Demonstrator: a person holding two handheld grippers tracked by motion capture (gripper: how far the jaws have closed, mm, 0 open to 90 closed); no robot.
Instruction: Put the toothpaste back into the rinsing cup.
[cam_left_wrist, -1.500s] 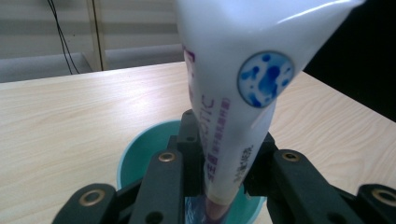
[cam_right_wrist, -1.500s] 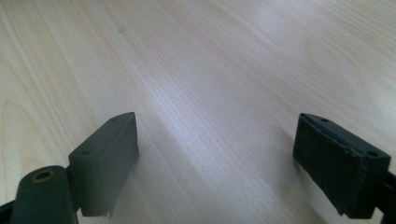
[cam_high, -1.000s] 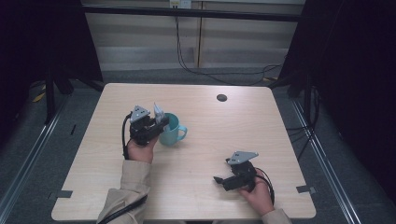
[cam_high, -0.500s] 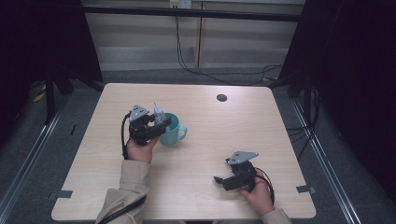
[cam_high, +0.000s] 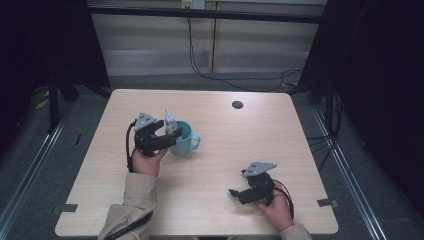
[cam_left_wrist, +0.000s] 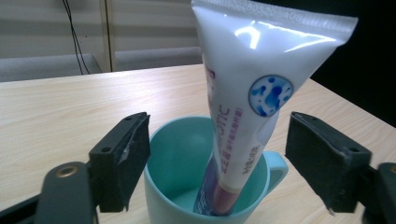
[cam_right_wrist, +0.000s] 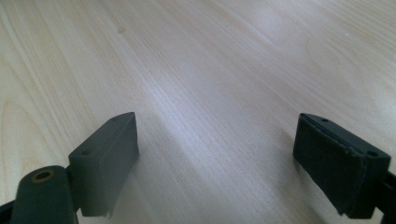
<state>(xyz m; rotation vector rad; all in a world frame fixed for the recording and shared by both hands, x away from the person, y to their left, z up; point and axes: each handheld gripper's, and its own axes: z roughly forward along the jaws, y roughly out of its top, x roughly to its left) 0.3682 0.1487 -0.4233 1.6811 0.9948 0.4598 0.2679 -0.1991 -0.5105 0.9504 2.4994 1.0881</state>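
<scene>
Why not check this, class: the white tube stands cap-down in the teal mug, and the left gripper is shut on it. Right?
Not quite. The left gripper is open: in the left gripper view its jaws stand apart on either side of the teal mug, touching neither it nor the white tube. The tube does stand cap-down in the mug.

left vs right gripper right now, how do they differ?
The left gripper is at the teal mug, its jaws apart on either side of the mug and the tube standing in it; the right gripper has bare table between its jaws. The left sits mid-table, the right near the person's edge. Both are open and hand-held.
</scene>
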